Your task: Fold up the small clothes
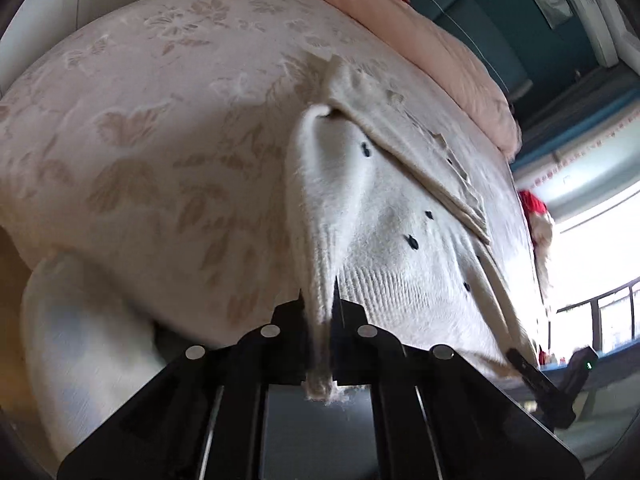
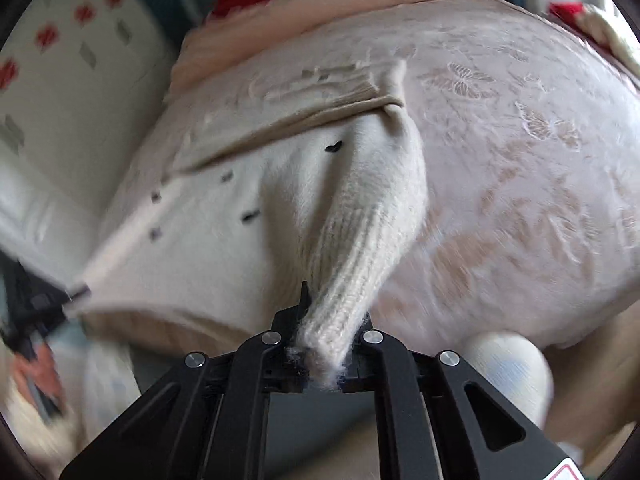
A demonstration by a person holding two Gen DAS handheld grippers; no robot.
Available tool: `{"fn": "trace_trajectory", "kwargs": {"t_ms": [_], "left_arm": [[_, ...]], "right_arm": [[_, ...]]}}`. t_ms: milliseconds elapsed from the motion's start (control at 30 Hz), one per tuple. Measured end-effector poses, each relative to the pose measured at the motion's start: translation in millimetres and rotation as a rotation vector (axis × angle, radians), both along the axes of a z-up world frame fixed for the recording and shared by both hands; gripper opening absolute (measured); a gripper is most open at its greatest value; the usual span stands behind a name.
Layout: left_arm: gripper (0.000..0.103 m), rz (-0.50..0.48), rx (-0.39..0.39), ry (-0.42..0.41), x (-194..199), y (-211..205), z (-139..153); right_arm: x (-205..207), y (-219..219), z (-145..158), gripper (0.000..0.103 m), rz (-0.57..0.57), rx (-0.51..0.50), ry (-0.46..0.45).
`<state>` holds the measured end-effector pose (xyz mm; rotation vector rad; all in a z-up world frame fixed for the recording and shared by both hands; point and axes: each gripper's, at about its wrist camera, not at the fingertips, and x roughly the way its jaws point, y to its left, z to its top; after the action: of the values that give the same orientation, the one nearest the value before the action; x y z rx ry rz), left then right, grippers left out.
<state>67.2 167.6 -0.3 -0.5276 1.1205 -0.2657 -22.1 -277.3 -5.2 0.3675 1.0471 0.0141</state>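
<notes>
The left gripper (image 1: 320, 320) and right gripper (image 2: 324, 320) each pinch a fuzzy ribbed corner of the white sweater (image 1: 384, 224), which lies stretched over the bed (image 1: 140, 120). Uneven pulling risks fabric slipping free or the folded sleeve (image 1: 404, 144) shifting.

Each camera sits just behind its own fingers, low and close over the bed (image 1: 160, 120), looking forward along them. The left view faces the sweater (image 1: 380, 220) from one edge, the right view from the other (image 2: 240, 208). Both share sweater, bed and the pink blanket (image 1: 420, 40).
</notes>
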Motion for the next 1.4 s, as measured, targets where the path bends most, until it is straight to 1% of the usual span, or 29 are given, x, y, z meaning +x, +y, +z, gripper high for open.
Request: {"fn": "trace_trajectory", "kwargs": {"t_ms": [67,200,300,400,433,500,533,567,600,633,667,700,733,767,800,833,867,900,933,967,1000,1033,1067,1100,1133,1167,1233,1300,1400], "left_arm": [[0.006,-0.05,0.022,0.022,-29,5,6],[0.006,-0.154,0.087,0.079,-97,9,8],[0.006,-0.246,0.129,0.147,-143,4,7],[0.006,-0.27,0.138,0.146,-155,6,21],[0.006,-0.259,0.126,0.119,-149,8,32],[0.006,-0.221,0.074,0.033,-124,9,61],[0.006,-0.208,0.061,-0.017,-109,8,72],[0.006,-0.202,0.062,-0.076,-92,4,84],[0.006,-0.197,0.081,-0.135,-74,-1,92],[0.006,-0.167,0.101,-0.201,-44,-8,97],[0.007,-0.154,0.094,-0.232,-19,-15,97],[0.007,-0.136,0.1,-0.248,-3,-20,94],[0.008,-0.104,0.103,-0.263,28,-29,85],[0.011,-0.094,0.111,-0.267,49,-37,76],[0.013,-0.069,0.125,-0.258,69,-46,64],[0.019,-0.049,0.145,-0.225,90,-55,46],[0.019,-0.023,0.166,-0.193,104,-58,31],[0.022,0.008,0.16,-0.181,112,-56,22],[0.032,0.019,0.159,-0.189,115,-54,13],[0.043,0.035,0.187,-0.189,115,-47,8],[0.048,0.056,0.21,-0.199,111,-40,8],[0.062,0.06,0.219,-0.218,106,-36,7],[0.071,0.056,0.231,-0.233,100,-33,5],[0.073,0.045,0.246,-0.24,98,-32,3],[0.076,0.022,0.263,-0.247,99,-31,0],[0.082,0.005,0.275,-0.247,100,-32,-1],[0.087,-0.024,0.299,-0.238,108,-37,-7],[0.089,-0.06,0.292,-0.225,123,-46,-15],[0.09,-0.095,0.333,-0.177,149,-62,-34]], "right_arm": [[-25,8,-4,0.008,0.084,-0.039,0.064],[-86,25,-5,0.008,0.223,-0.058,0.163],[-123,29,-3,0.008,0.246,-0.01,0.216],[-144,31,2,0.008,0.245,0.035,0.241],[-144,29,7,0.008,0.237,0.048,0.227],[-124,19,31,0.008,0.204,0.076,0.142],[-114,14,41,0.008,0.187,0.079,0.096],[-94,2,55,0.009,0.154,0.089,0.03],[-73,-9,64,0.009,0.122,0.101,-0.018],[-53,-21,69,0.009,0.085,0.112,-0.066],[-25,-37,71,0.01,0.028,0.122,-0.129],[-3,-46,68,0.013,-0.008,0.134,-0.158],[20,-55,61,0.014,-0.041,0.162,-0.173],[48,-68,47,0.02,-0.103,0.183,-0.194],[61,-73,36,0.028,-0.154,0.166,-0.199],[70,-76,29,0.03,-0.206,0.136,-0.198],[76,-78,18,0.032,-0.282,0.099,-0.189],[77,-78,11,0.034,-0.32,0.099,-0.19],[74,-78,5,0.035,-0.354,0.122,-0.203],[69,-77,2,0.043,-0.375,0.13,-0.214],[63,-75,-1,0.051,-0.39,0.126,-0.223],[59,-76,-4,0.054,-0.394,0.118,-0.23],[57,-75,-7,0.059,-0.383,0.1,-0.23],[56,-72,-10,0.062,-0.364,0.069,-0.223],[59,-67,-12,0.063,-0.328,0.014,-0.209],[65,-67,-17,0.065,-0.301,-0.027,-0.198],[76,-65,-21,0.07,-0.259,-0.103,-0.18],[94,-66,-25,0.08,-0.223,-0.131,-0.172],[126,-72,-39,0.081,-0.206,-0.147,-0.127]]}}
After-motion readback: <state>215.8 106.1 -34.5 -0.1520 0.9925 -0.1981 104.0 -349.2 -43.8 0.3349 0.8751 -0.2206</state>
